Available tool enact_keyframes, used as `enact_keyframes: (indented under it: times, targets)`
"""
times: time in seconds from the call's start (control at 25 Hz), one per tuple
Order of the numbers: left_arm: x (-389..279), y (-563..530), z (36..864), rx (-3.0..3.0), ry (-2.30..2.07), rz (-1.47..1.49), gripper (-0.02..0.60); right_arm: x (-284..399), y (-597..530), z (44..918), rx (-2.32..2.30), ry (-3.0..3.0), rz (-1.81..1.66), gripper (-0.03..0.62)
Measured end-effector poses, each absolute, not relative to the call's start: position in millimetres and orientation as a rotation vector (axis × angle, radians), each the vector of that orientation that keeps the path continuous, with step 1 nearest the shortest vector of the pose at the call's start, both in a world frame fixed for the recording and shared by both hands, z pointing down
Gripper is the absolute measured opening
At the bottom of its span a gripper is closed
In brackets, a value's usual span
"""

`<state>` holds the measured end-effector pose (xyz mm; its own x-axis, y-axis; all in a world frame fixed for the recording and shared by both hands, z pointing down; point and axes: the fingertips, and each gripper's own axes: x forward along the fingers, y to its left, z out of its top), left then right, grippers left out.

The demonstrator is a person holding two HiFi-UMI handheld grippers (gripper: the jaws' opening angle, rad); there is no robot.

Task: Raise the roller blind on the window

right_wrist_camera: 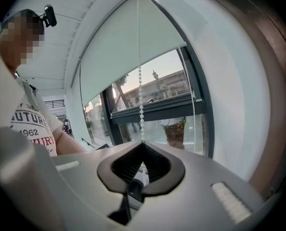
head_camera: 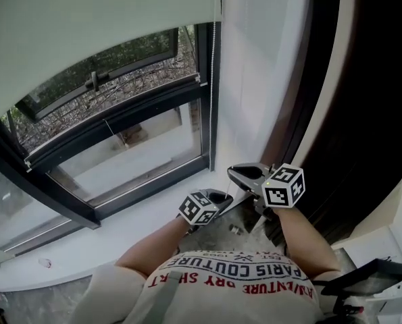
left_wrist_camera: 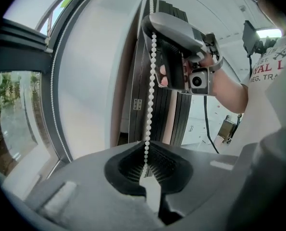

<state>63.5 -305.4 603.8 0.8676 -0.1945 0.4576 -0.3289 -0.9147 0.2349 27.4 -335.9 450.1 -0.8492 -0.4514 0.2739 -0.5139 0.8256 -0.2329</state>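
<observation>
Dark-framed window [head_camera: 119, 147], pale fabric roller blind [right_wrist_camera: 128, 52]: white bead chain [left_wrist_camera: 151, 90] is clamped by left gripper [left_wrist_camera: 145, 165] and, further up it, by right gripper [right_wrist_camera: 142, 150], and is best drawn straight down, kept taut.

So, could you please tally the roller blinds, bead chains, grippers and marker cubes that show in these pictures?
1 roller blind
1 bead chain
2 grippers: left gripper and right gripper, both shut on the bead chain
2 marker cubes
Total: 6
</observation>
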Motion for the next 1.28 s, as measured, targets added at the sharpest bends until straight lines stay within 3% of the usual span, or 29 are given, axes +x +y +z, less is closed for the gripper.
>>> enact_keyframes:
  times: [0.4,0.48,0.6,1.28]
  targets:
    - [66,-287,609,2.790,-0.285,0.634,0.011,25,-329,460,0.744,-2.851,0.517,0.008]
    - [63,-288,606,2.781,-0.281,0.614,0.065,26,-331,460,0.753,-2.850,0.517,0.008]
    - [55,-295,592,2.782,-0.293,0.532,0.097,27,-333,461,0.763,-2.848,0.515,0.008]
    - [34,-344,352,3.021,-0.174,0.044,0.106,20,-329,458,0.742,-2.864,0.538,0.008]
